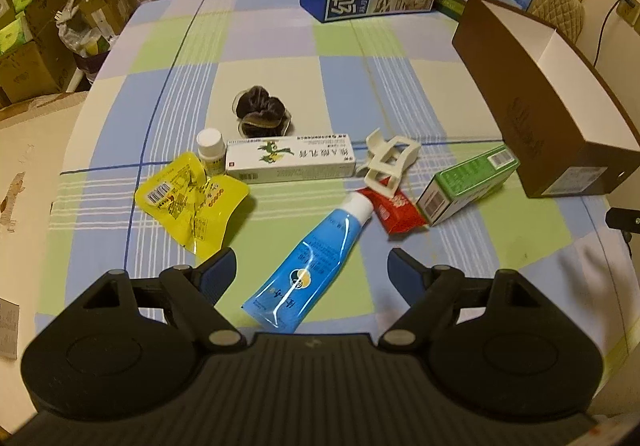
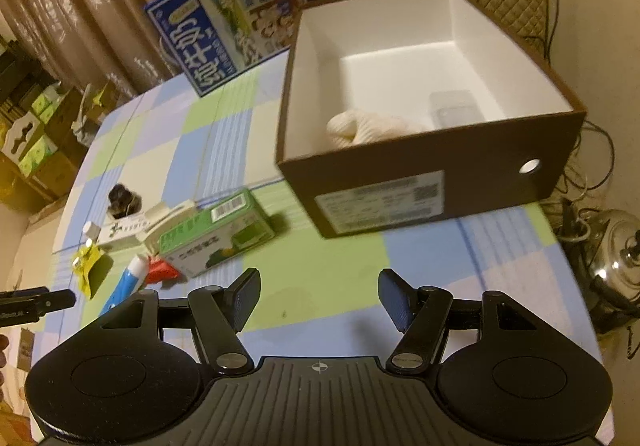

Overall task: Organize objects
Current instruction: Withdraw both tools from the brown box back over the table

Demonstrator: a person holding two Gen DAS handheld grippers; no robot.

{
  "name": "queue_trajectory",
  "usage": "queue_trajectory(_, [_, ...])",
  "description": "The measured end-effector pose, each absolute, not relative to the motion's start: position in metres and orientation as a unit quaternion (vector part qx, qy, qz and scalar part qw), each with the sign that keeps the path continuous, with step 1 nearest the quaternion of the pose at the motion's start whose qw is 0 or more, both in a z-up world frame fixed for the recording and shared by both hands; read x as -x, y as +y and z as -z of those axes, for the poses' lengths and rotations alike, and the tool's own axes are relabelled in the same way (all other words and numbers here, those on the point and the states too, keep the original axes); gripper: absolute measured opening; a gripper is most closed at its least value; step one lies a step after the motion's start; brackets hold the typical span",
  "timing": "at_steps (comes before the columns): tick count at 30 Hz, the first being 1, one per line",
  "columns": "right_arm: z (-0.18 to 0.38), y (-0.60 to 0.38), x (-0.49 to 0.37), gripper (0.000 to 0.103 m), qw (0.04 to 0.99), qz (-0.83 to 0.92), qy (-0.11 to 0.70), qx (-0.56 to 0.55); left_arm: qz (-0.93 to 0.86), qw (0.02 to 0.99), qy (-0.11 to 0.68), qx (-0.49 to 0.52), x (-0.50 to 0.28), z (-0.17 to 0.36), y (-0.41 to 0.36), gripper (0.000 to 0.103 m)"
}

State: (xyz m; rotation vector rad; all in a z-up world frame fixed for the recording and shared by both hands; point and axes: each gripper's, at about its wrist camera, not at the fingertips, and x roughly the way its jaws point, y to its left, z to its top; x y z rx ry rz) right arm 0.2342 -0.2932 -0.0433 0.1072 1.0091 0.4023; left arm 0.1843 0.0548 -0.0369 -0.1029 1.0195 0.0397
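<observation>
The left gripper (image 1: pixel 312 274) hangs low over the checked cloth with its jaws spread and nothing in them, and the blue tube (image 1: pixel 310 260) lies right between its fingers, crimped end toward the tool, white cap pointing away and to the right toward the red sachet (image 1: pixel 394 212) it touches. So the left hand is plainly the nearer one; the right gripper (image 2: pixel 318 296), also spread and empty, faces bare cloth before the brown box (image 2: pixel 436 170). Inside the box sit a pale bundle (image 2: pixel 360 128) and something clear, too blurred to name. The tube's tail edge sits very near the gripper body
</observation>
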Motion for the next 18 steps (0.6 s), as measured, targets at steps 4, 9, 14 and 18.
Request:
queue_trajectory(4, [0.048,-0.282,-0.231,0.063,0.850,-0.195,0.488,-0.046,-0.012,0.867,0.496,0.045,-0.188,0.046,0.056,0.079])
queue_trajectory(9, [0.052,-0.268,-0.227,0.063,0.845,-0.200,0.495,-0.040,-0.003,0.864,0.503,0.034,-0.193,0.057,0.054,0.079])
queue_trajectory(14, [0.055,-0.258,-0.225,0.063,0.840,-0.204,0.501,-0.033,0.007,0.860,0.510,0.018,-0.199,0.068,0.051,0.079])
queue_trajectory(18, [0.056,-0.252,-0.226,0.063,0.838,-0.206,0.504,-0.028,0.015,0.857,0.515,0.015,-0.204,0.076,0.051,0.076])
